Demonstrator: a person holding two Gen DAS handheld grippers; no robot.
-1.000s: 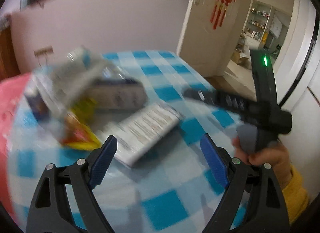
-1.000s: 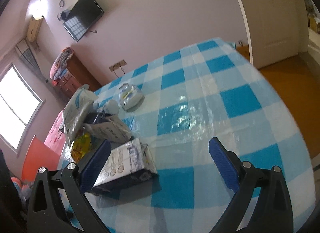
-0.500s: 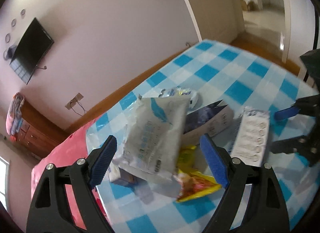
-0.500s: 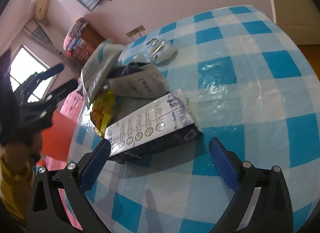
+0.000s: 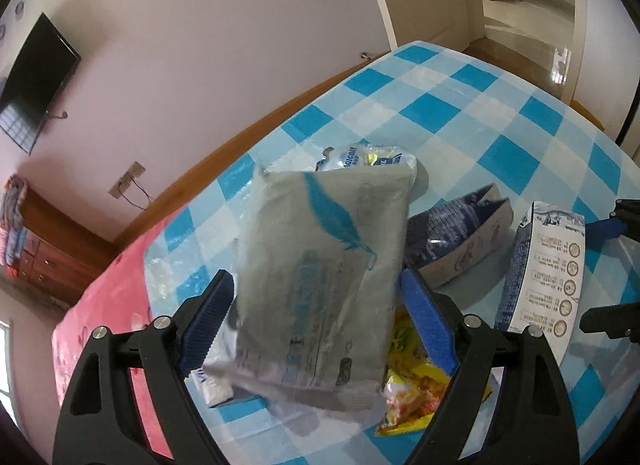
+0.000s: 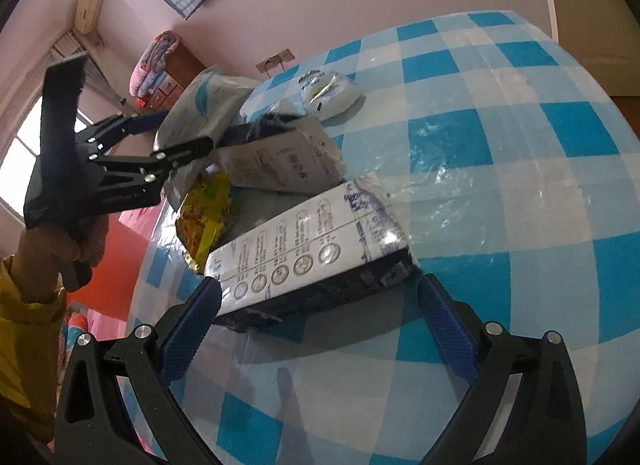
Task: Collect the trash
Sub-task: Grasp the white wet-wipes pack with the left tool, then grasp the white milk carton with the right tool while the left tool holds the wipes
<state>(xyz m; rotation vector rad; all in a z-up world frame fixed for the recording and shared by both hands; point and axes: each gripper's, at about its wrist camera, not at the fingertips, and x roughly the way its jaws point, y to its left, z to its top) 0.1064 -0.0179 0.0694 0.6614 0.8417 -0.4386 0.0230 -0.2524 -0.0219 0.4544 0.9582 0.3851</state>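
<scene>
Left wrist view shows the checked table [image 5: 500, 133] with the trash heaped at its near edge, presumably gathered there for pickup: a grey pack [image 5: 320, 277] leaning on top, a carton [image 5: 548, 277], a yellow wrapper [image 5: 412, 389] below. The left gripper [image 5: 316, 325] straddles the pack, jaws spread, not yet pinching. The right gripper [image 6: 316, 325] hangs open just short of the carton, probably its target.

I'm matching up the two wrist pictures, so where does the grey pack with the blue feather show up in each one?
Left wrist: the grey pack fills the centre, between the left gripper's open fingers, over the yellow wrapper.
Right wrist: the grey pack sits upper left, at the far end of the pile, with the left gripper around it.
Shared landmark: the white carton, right in the left view, centre in the right view.
</scene>
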